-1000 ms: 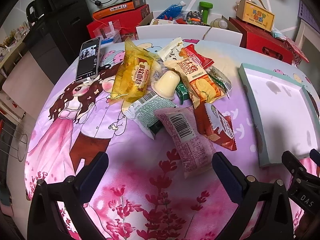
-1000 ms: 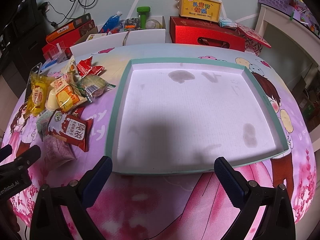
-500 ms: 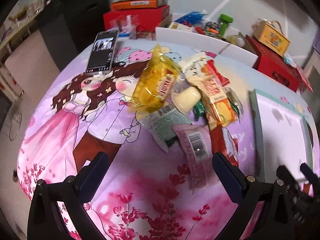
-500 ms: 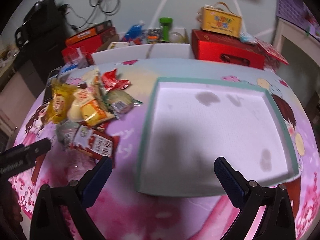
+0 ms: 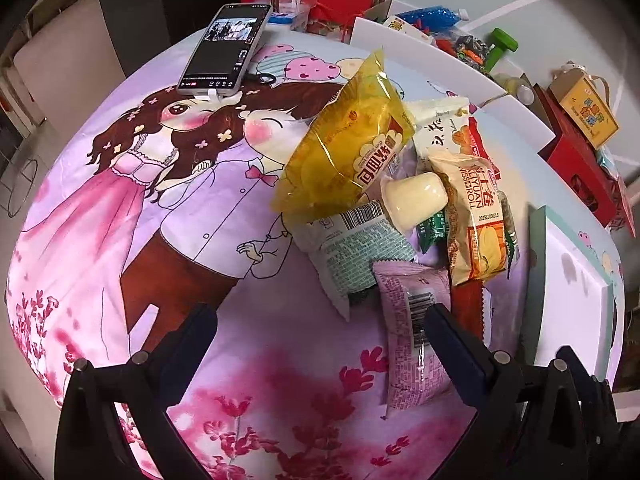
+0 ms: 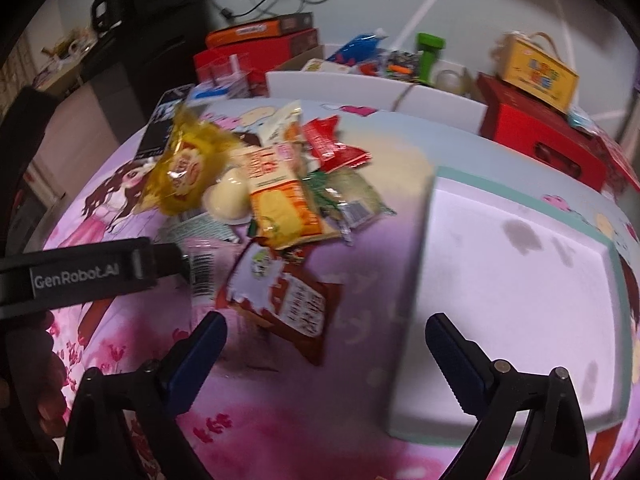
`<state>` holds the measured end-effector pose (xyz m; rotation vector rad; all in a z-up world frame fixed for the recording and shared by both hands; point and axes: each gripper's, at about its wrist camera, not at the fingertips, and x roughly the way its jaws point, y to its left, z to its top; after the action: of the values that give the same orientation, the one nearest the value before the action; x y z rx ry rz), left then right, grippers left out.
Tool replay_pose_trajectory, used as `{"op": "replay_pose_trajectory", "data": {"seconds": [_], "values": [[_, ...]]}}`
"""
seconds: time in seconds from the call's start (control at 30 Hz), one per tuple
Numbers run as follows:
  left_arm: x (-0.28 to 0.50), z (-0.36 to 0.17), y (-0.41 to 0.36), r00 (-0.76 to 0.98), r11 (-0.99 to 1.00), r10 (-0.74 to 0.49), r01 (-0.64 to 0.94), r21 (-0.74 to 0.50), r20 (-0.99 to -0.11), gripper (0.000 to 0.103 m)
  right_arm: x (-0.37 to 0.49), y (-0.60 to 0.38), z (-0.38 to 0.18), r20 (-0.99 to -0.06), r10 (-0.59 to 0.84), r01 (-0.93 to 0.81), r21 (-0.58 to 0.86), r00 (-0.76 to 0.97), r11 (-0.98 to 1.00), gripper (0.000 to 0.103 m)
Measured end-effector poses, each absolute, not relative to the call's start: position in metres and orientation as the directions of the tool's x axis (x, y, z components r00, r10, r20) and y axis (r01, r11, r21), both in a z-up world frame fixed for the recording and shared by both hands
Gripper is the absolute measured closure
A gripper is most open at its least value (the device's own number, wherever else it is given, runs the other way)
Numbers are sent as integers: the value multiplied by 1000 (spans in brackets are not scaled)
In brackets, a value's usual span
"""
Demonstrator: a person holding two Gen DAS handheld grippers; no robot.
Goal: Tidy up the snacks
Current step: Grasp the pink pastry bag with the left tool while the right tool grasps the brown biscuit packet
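Snack heap (image 5: 400, 208): yellow bun bag (image 5: 352, 148), pale jelly cup (image 5: 416, 200), pink wrapper (image 5: 412, 332) being displayed mid-table beside tray (image 6: 420, 280). Left gripper (image 5: 320, 340) and right gripper (image 6: 324, 344) are being held spread, empty.

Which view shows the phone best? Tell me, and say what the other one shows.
The left wrist view: the phone lies in full there, screen lit, at the far edge of the table. The right wrist view shows only a dark, blurred part of it behind the yellow snack bag.
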<state>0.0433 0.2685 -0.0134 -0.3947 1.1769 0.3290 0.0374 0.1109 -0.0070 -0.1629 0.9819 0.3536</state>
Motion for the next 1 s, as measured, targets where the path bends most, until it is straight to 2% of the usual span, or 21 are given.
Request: {"op": "replay_pose_trajectory", "data": {"seconds": [0.2,0.4,0.67,0.7,0.8,0.83,1.0], "values": [[52,-18,279,330,846,42,-514,-142,-943,0,51,128,-21,-851,260,-411,57,456,910,8],[55,-26,278,314,845,19,-513,-152,-949,0,65,132,-31,-858,288,-420,95,425,903,9],[54,-27,270,303,855,17,-498,-143,-953,0,69,125,-34,-857,347,-412,179,381,893,24],[54,-27,268,304,857,5,-492,-152,-953,0,68,126,-34,-855,357,-422,186,375,888,31],[52,-29,263,304,860,-22,-479,-173,-952,0,65,126,-33,-858,353,-432,176,373,884,38],[52,-30,261,305,861,-26,-476,-176,-952,0,64,127,-34,-862,340,-434,160,376,887,46],[52,-28,249,310,876,-46,-445,-188,-950,0,61,119,-38,-872,326,-413,161,366,896,50]]}}
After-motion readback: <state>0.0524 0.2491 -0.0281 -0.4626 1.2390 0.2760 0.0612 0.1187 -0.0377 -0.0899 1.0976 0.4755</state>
